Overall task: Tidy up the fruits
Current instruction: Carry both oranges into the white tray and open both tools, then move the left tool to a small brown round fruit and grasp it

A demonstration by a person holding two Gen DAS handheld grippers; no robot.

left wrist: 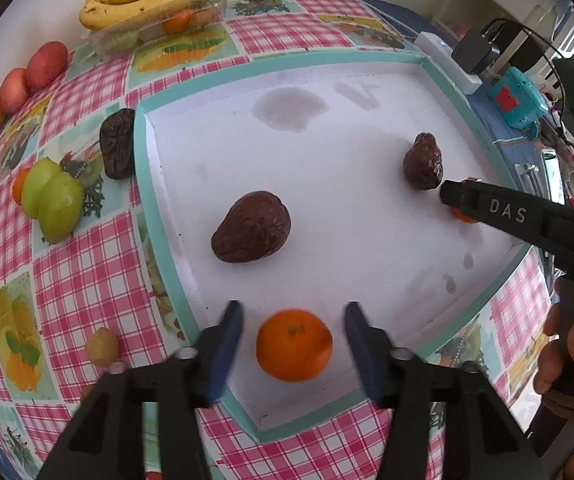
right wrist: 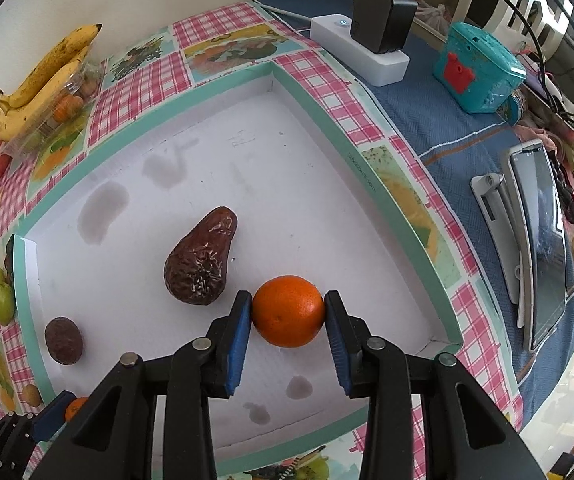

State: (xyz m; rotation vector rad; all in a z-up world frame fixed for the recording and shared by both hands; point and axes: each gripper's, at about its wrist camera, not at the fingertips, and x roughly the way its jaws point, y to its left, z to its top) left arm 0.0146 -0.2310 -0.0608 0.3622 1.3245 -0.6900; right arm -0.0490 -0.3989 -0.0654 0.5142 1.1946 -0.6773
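Round glossy oranges on white tray (left wrist: 367,184) beside wrinkled avocados, left gripper (left wrist: 293,344) wide around one (left wrist: 294,345), right gripper (right wrist: 288,320) touching another (right wrist: 288,311).

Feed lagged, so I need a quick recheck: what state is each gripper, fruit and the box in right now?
Left gripper: open, clear gaps either side of its orange.
Left orange: resting in the box, released.
Right gripper: pads at its orange's sides; grip uncertain.
Right orange: on the box floor between the pads.
Box: open-topped, stained floor.
Two avocados: lying inside the box.
Third avocado: outside the box, against its wall.
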